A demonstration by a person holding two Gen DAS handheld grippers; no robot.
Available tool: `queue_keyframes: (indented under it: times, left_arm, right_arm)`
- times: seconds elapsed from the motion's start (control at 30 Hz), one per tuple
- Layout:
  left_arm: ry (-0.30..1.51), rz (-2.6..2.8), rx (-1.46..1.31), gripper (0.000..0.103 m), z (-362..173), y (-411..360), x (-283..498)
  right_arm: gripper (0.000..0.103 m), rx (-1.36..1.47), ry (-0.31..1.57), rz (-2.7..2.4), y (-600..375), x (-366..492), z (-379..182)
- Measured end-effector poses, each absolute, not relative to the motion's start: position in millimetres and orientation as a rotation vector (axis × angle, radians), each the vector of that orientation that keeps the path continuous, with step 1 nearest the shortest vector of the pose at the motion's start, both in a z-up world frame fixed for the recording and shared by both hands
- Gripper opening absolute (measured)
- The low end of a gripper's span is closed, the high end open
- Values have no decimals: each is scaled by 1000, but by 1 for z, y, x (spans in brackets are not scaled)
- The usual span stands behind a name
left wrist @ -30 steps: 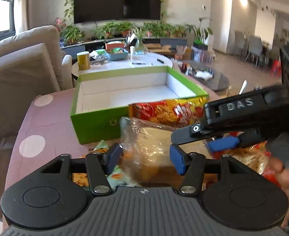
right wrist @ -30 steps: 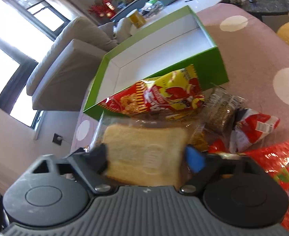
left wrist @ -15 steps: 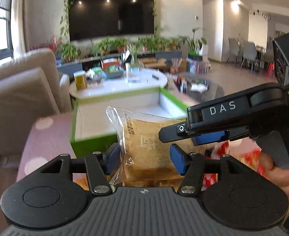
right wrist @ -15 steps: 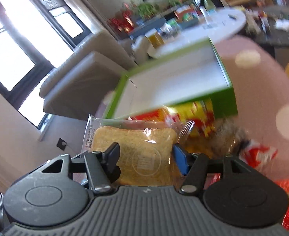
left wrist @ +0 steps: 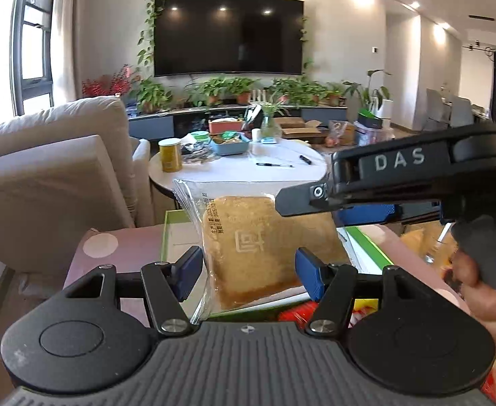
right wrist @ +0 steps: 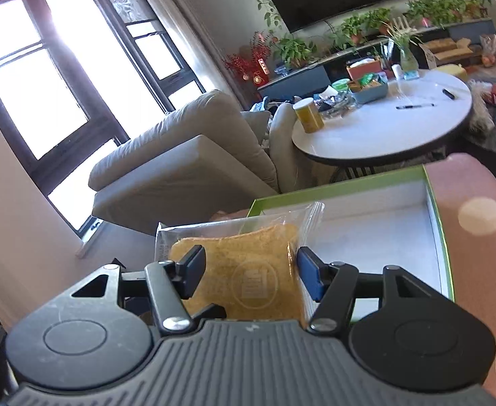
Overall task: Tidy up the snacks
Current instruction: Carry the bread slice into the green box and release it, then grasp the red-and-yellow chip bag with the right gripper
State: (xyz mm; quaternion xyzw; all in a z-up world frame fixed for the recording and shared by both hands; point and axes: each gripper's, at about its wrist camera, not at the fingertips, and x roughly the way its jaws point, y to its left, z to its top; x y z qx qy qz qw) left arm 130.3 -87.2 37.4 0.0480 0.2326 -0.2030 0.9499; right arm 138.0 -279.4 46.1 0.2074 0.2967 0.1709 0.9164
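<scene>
A clear packet with a slice of bread hangs in the air over the near edge of the green box. My left gripper has its blue pads against the packet's lower sides, and its jaws are easing open slightly. My right gripper reaches in from the right and clamps the packet's upper right corner. In the right wrist view the bread packet sits squeezed between the pads of the shut right gripper. Behind it, the white inside of the green box holds nothing.
The box stands on a pink dotted tablecloth. Red and yellow snack bags lie below the grippers. A hand holds the right gripper's handle. A beige sofa stands left and a cluttered round white table lies beyond.
Both grippers have risen together, lifting the bread packet off the snack pile. The right jaws closed tighter on it. The snack pile has dropped below the views.
</scene>
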Motion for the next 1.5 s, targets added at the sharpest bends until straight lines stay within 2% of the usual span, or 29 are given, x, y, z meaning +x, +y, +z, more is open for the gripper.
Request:
queue_keyframes:
  times: [0.33, 0.7, 0.77, 0.83, 0.9, 1.0, 1.33, 1.37, 1.43, 1.47, 1.5]
  left_arm:
    - [554, -388, 124, 57, 4, -87, 180]
    - [617, -369, 125, 58, -24, -75, 195]
    - [625, -370, 135, 61, -25, -76, 193]
    - [629, -371, 149, 70, -26, -77, 193]
    - [617, -372, 173, 71, -26, -80, 188]
    - [593, -349, 194, 79, -24, -79, 182]
    - [520, -308, 132, 85, -2, -62, 147]
    - [512, -309, 128, 85, 0, -61, 141]
    - [498, -308, 120, 87, 4, -59, 130]
    - [491, -306, 115, 88, 5, -57, 124]
    - [482, -302, 107, 90, 7, -56, 118]
  right_arm:
    - [35, 470, 726, 334, -272, 185, 5]
    - [35, 446, 852, 331, -256, 203, -22]
    - [36, 433, 867, 323, -253, 202, -24]
    - [36, 403, 877, 300, -250, 198, -25]
    - [36, 379, 884, 289, -247, 197, -24]
    - [37, 374, 866, 302, -249, 188, -18]
    - [43, 300, 681, 323, -257, 131, 25]
    - [46, 285, 660, 323, -256, 126, 28]
    - [57, 258, 583, 302, -255, 103, 33]
    - [67, 256, 530, 281, -255, 95, 35]
    - [69, 260, 465, 255, -256, 81, 36]
